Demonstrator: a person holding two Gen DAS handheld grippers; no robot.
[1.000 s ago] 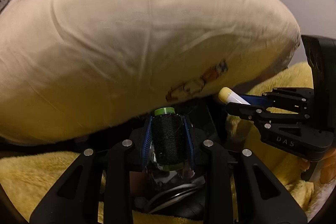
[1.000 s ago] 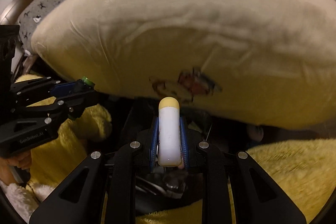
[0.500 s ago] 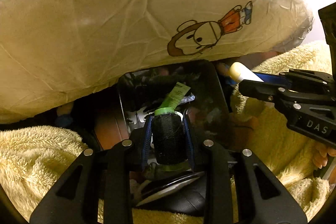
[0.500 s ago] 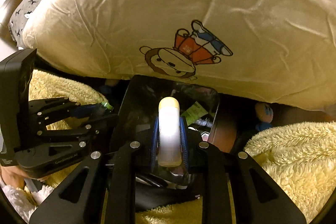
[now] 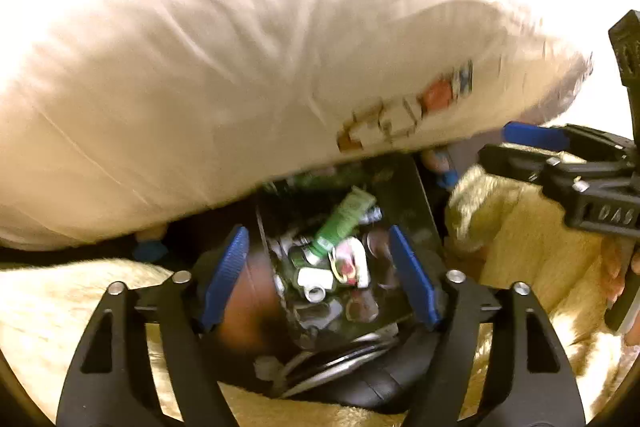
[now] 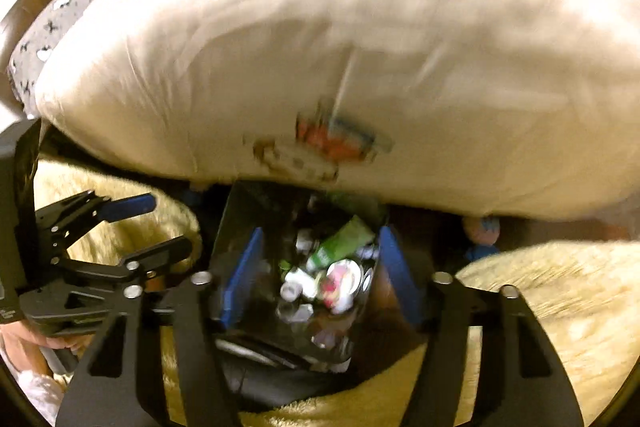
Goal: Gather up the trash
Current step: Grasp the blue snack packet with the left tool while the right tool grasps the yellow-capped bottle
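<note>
Both grippers hang over the dark, glossy-walled trash bin (image 5: pixel 404 187), wedged between a cream cartoon-print pillow (image 5: pixel 200 87) and a fluffy yellow blanket (image 5: pixel 532 239). The left gripper (image 5: pixel 320 277) and right gripper (image 6: pixel 320 277) have just been opening; their blue-padded jaws stand wide and empty (frames blurred). A green tube (image 5: pixel 344 219) lies among the trash in the bin.

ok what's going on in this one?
A person is dropping trash into a black bin beside a pillow. Both the left gripper and right gripper hang over the bin; their jaws have just been opening and nothing is between them. A green tube and other scraps lie inside.
</note>
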